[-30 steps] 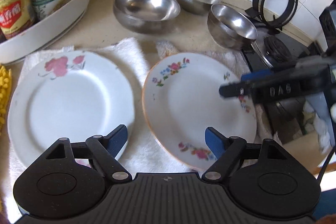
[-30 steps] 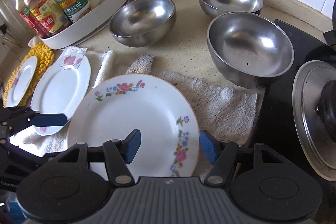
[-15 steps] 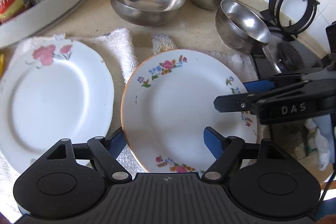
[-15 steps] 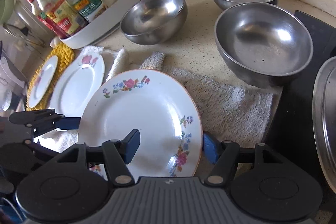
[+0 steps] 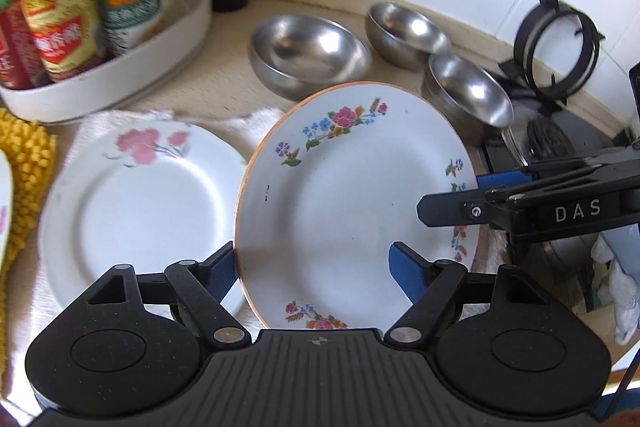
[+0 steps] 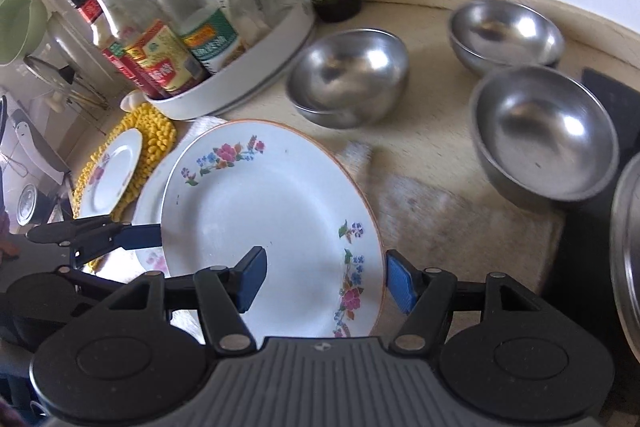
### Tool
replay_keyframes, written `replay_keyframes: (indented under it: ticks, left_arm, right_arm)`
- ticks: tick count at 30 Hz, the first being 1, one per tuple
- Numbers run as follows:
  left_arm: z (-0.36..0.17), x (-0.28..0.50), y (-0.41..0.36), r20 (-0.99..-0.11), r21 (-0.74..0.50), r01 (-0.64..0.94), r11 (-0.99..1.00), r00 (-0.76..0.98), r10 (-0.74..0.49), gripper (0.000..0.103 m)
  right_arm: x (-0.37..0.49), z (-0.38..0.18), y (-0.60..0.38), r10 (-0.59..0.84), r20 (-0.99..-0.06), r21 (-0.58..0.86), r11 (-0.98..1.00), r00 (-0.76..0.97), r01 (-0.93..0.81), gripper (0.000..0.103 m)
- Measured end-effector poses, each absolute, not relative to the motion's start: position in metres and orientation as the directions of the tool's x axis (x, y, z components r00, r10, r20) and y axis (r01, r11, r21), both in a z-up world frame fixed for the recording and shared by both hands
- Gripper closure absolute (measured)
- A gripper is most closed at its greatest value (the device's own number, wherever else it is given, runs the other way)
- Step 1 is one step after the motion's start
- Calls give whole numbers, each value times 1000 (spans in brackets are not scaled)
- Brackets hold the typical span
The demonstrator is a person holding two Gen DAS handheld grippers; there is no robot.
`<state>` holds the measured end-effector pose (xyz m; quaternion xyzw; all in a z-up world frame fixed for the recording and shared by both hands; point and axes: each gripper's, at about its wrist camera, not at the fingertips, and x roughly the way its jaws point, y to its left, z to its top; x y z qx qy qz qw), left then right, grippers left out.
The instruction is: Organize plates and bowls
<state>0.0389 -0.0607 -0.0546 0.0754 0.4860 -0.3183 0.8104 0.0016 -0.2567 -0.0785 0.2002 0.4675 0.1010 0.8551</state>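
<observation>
An orange-rimmed floral plate [image 5: 340, 207] [image 6: 272, 211] hangs tilted above the towel, carried between both grippers. My left gripper [image 5: 312, 277] straddles its left rim, one finger under the edge and the other over the face. My right gripper [image 6: 326, 283] straddles the right rim the same way. Both sets of jaws stand wide, not pinching. A pink-flowered plate [image 5: 140, 207] lies on the towel, partly under the raised plate. Three steel bowls [image 5: 308, 51] [image 5: 404, 31] [image 5: 468, 95] sit behind. Each gripper shows in the other's view: the right gripper [image 5: 460, 195], the left gripper [image 6: 120, 239].
A small plate [image 6: 110, 179] rests on a yellow mat [image 6: 156, 143] at the left. A white tray of sauce bottles [image 6: 240, 83] stands at the back left. The stove with a pan ring [image 5: 556, 55] and a metal lid [image 6: 628, 247] borders the right.
The floral plate has come up off the towel, tilted, and shifted left over the pink plate's edge. Both grippers rose with it, their jaws unchanged.
</observation>
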Motion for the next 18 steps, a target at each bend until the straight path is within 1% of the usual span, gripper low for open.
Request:
replay_keyframes:
  ticks: [12, 18]
  left_arm:
    - [-46, 68, 1, -824, -159, 471, 868, 420, -379, 19]
    - [-48, 88, 27, -827, -148, 425, 893, 442, -348, 18]
  right_arm:
    - [57, -72, -191, 419, -745, 440, 893, 519, -89, 32]
    - [81, -72, -165, 422, -752, 436, 895, 507, -97, 32]
